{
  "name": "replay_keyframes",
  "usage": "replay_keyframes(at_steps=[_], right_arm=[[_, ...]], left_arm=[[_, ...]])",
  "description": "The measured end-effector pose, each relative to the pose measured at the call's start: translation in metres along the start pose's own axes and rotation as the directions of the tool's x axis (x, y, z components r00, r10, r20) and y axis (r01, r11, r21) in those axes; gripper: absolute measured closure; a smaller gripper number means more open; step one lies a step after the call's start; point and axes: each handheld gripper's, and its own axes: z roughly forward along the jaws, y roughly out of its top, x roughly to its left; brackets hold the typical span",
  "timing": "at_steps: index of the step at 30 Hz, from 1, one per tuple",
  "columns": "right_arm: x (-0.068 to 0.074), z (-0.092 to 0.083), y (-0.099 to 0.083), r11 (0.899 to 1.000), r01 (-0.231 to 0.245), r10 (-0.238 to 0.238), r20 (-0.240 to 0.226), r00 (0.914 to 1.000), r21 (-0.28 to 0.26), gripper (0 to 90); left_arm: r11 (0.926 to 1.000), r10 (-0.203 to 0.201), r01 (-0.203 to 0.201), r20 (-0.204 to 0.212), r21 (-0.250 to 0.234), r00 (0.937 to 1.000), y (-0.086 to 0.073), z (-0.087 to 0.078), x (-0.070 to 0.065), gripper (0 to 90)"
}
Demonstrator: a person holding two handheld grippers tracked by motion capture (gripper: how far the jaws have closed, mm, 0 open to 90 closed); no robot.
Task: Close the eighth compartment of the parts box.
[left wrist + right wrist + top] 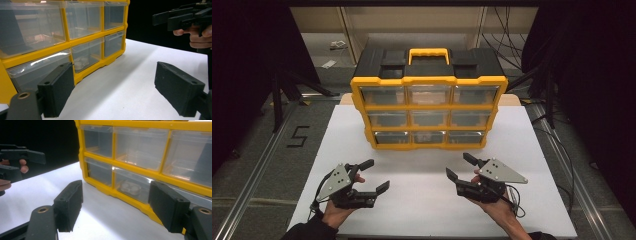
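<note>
Near: left gripper and right gripper, jaws wide, empty, above white table | Beyond: yellow organiser upright mid-table, drawers shut; bottom-middle drawer holds small pale parts | Advice: approach low and square, one jaw hooking the drawer lip.

White table, yellow drawer organizer

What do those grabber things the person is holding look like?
Each hand-held gripper, the left hand-held gripper and the right hand-held gripper, is black, with two flat, blocky jaws. On top of each sits a grey three-cornered plate dotted with small screws. A dark cable trails from the right one. The person wears dark sleeves.
</note>
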Motion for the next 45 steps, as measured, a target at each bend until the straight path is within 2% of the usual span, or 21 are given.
replay_keyframes(at_steps=[27, 45], right_arm=[[-0.002, -0.022, -0.013, 0.999, -0.039, 0.039, 0.012, 0.9992, 0.004, 24.9], [-0.003, -0.022, -0.012, 0.999, -0.033, 0.033, 0.005, 0.9994, 0.004, 23.6]], left_arm=[[1.0000, -0.002, 0.002, -0.002, -0.003, 1.0000, 0.000, -0.001, 0.001, 15.7], [1.0000, -0.004, 0.004, 0.001, 0.000, 1.0000, 0.000, 0.001, 0.001, 15.6]])
